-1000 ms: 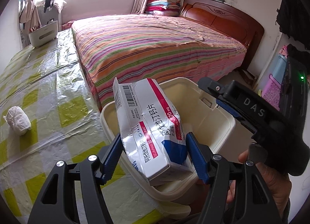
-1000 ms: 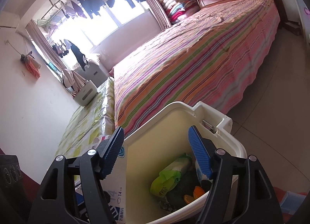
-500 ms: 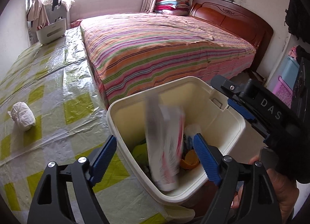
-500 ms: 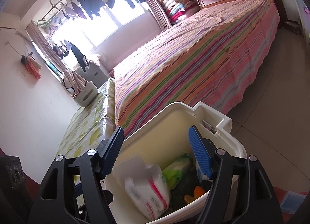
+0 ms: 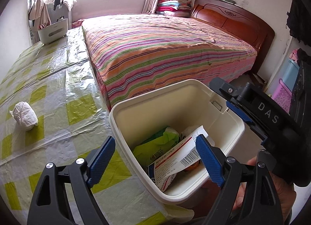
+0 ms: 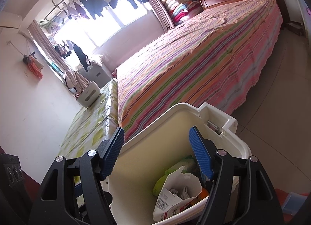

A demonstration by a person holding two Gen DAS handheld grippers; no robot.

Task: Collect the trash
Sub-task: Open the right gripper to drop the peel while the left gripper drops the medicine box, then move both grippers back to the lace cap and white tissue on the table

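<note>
above the cream bin, left gripper jaws wide and empty, medicine box inside; right gripper jaws likewise wide; next, judged: tissue wad far left.

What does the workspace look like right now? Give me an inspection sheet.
Surface: table under a yellow-checked cloth with clear plastic over it.
Job's things: cream bin at the table edge, holding the white-and-red medicine box and a green packet; crumpled white tissue not yet collected.
Clutter: white organiser at the table's far end.
Grippers: left gripper open over the bin, empty; right gripper open, empty.
Cables: nothing seen.
Surroundings: striped bed, wooden headboard, folded quilts, hanging laundry.
</note>
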